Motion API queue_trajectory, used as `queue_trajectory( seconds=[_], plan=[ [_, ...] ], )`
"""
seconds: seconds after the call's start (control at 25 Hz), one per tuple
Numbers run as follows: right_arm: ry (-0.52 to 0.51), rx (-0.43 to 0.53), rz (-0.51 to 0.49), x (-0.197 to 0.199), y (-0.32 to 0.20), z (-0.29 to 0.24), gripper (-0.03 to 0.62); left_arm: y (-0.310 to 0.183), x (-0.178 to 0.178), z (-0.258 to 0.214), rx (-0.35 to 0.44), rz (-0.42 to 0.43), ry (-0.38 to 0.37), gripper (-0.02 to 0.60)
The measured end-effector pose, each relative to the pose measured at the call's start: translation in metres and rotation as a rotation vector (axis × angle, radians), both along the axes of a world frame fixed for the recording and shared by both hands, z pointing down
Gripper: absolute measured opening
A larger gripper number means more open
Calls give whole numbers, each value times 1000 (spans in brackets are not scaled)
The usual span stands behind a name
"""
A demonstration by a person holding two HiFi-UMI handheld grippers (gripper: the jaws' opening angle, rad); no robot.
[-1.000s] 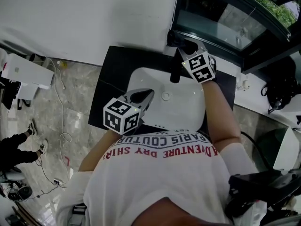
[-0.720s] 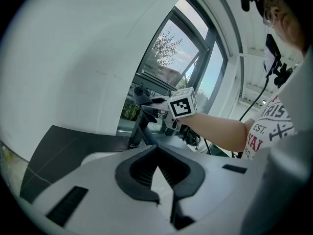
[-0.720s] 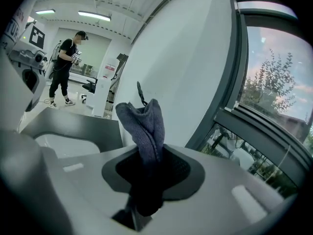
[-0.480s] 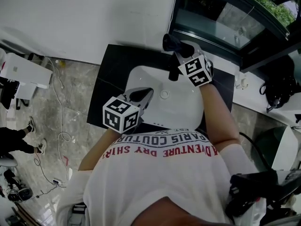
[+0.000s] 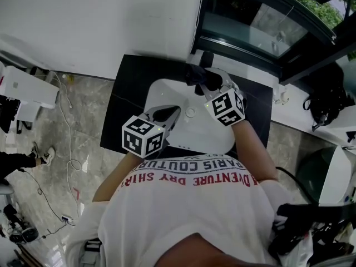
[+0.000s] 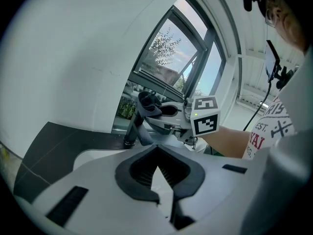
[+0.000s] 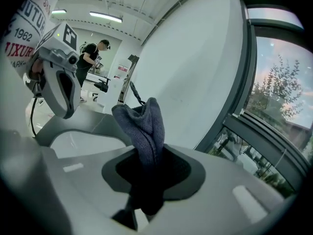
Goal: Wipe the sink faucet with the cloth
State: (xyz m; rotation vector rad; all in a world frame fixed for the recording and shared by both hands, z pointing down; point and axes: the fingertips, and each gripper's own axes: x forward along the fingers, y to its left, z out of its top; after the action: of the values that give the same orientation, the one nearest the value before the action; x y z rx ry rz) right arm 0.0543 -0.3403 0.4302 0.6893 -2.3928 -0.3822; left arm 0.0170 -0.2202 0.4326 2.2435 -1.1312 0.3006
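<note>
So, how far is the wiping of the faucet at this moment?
Done: the cloth is picked up, pinched in the shut right gripper. In hand: the cloth is at the top of the faucet, so wiping looks under way. Left: probably the stem and base; how much is wiped already does not show. The left gripper is shut, empty, above the sink.

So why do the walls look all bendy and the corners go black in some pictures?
In the left gripper view the wide-angle lens bends the wall and the window and leaves dark corners; the right gripper view bends the same way, with the cloth close up and sharp; the head view is evenly lit, with no glare on the sink.
</note>
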Motion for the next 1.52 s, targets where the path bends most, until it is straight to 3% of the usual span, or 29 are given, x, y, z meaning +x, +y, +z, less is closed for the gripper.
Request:
queue_trajectory(
  seconds=[0.24,0.36,0.52,0.88,1.52],
  plan=[
    [14,-1,-10,2,-3,-3,80,-2,5,-5,9,7,-11,2],
    [36,27,-70,0,14,-9,80,0,5,-6,10,8,-10,1],
    [145,62,-136,7,37,4,80,3,5,-3,8,7,-7,2],
    [389,133,-38,36,4,50,80,2,4,0,1,7,-9,2],
    [510,156,32,34,-43,67,80,6,-10,7,-12,-12,-12,2]
  ],
)
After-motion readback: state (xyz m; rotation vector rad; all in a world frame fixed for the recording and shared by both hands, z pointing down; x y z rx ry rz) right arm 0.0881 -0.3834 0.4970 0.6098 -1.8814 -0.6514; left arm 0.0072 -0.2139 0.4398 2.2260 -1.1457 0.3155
